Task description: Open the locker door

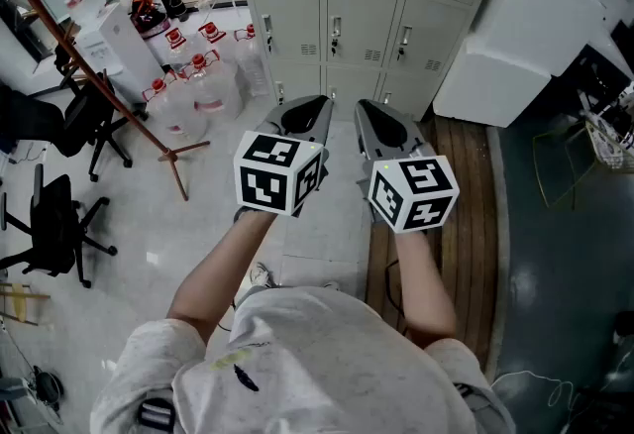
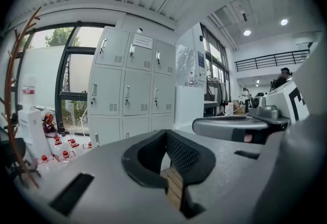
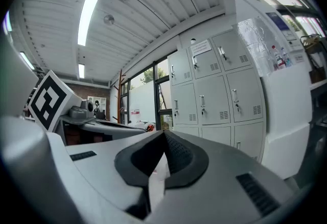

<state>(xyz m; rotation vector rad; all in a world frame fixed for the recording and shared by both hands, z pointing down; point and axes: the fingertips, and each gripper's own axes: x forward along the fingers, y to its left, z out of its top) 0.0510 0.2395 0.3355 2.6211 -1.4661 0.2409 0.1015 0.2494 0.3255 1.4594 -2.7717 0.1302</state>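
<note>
A bank of pale grey lockers [image 1: 342, 21] stands ahead, every door closed, each with a small handle and a vent. It also shows as lockers [image 2: 125, 85] in the left gripper view and lockers [image 3: 214, 92] in the right gripper view. My left gripper [image 1: 322, 103] and right gripper [image 1: 362, 106] are held side by side at waist height, pointing at the lowest row of doors, well short of them. The left gripper [image 2: 166, 132] has its jaws together on nothing. The right gripper [image 3: 163, 133] is likewise shut and empty.
A wooden coat rack [image 1: 129, 105] leans at the left, with several red-capped water jugs [image 1: 193, 75] behind it. Black office chairs [image 1: 59, 224] stand at the far left. A large white cabinet [image 1: 515, 36] sits right of the lockers, with wooden flooring [image 1: 466, 184] before it.
</note>
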